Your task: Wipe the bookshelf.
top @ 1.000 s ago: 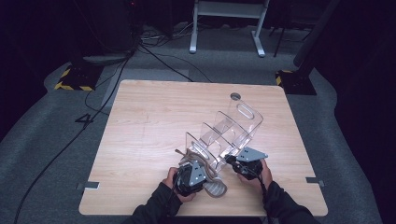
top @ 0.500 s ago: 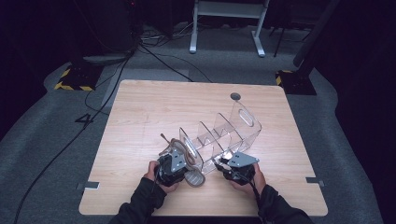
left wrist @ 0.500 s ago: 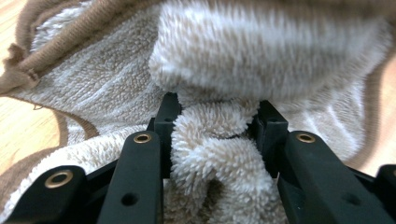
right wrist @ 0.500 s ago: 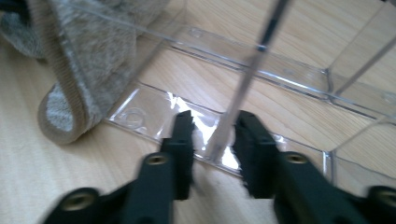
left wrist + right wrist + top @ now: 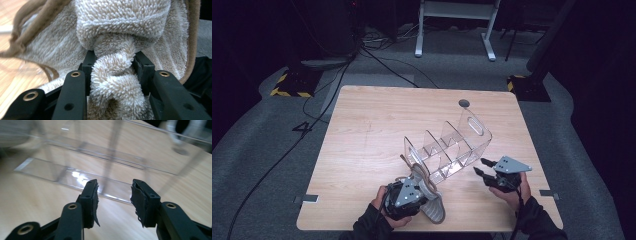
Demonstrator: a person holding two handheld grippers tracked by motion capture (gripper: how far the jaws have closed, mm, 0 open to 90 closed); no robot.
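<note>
High view, left: my left gripper (image 5: 412, 192) sits near the table's front edge, clamped on a beige fleece slipper (image 5: 428, 192) whose sole hangs down beside it, just in front of the organizer's near end.
Left gripper view: the jaws pinch a twisted roll of the slipper (image 5: 117, 75); its fuzzy lining bulges above the pads, so the hold looks firm.
Changed, left: a second ago this hand was tight against the organizer's near end; now it has drawn back toward me and leftward with the slipper raised.
High view, middle: the clear acrylic divider organizer (image 5: 447, 145) lies diagonally on the wooden table (image 5: 362, 130), its slots looking empty as far as I can tell.
High view, right: my right gripper (image 5: 486, 170) is apart from the organizer's right side wall, pointing at it.
Right gripper view: the jaws stand moderately apart with nothing between them; they have just been opening, and the organizer's base (image 5: 82, 177) lies ahead, blurred.
Meaning: I judge the right hand has let go of the organizer and the slipper is now free to be carried.
Edges and room: little margin behind both hands at the front edge; broad bare wood to the left and behind the organizer; a small hole (image 5: 464, 103) sits near the back edge.
</note>
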